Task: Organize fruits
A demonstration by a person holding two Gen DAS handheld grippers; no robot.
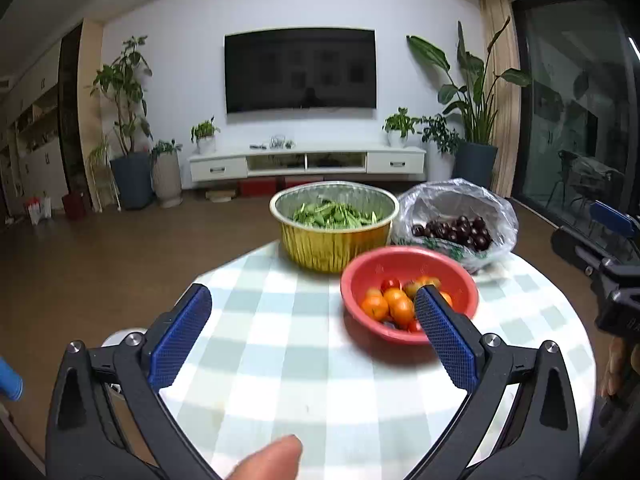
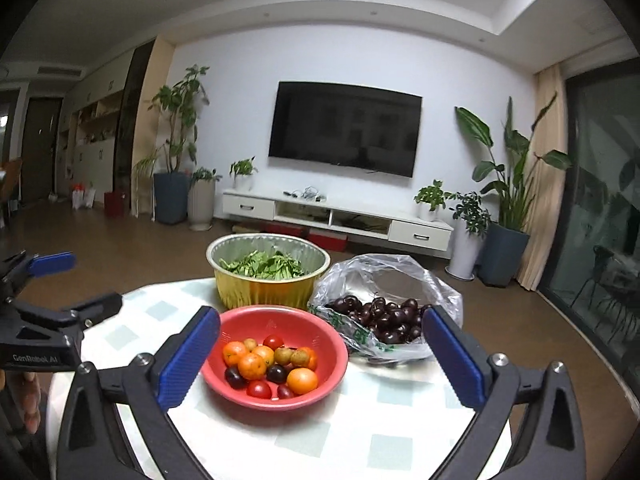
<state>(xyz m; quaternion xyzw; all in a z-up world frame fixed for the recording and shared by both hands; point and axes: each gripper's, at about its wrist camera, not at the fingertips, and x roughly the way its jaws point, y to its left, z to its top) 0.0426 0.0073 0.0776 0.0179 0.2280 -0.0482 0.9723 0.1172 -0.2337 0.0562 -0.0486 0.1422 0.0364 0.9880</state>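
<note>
A red bowl [image 1: 360, 280] [image 2: 328, 344] holds mixed small fruits: oranges, cherry tomatoes and dark cherries. Behind it to the right a clear plastic bag [image 1: 460, 200] [image 2: 384, 276] holds dark cherries [image 1: 460, 230] [image 2: 384, 316]. A gold foil bowl [image 1: 332, 248] [image 2: 264, 292] holds green leaves. My left gripper [image 1: 312, 304] is open and empty above the table, left of the red bowl. My right gripper [image 2: 320, 328] is open and empty, hovering above the red bowl's near side. The right gripper also shows in the left wrist view [image 1: 612, 240].
All stands on a round table with a green-and-white checked cloth [image 1: 280, 360] [image 2: 360, 432]. The table edge curves close on the left and right. Beyond it lie a wooden floor, a TV cabinet and potted plants.
</note>
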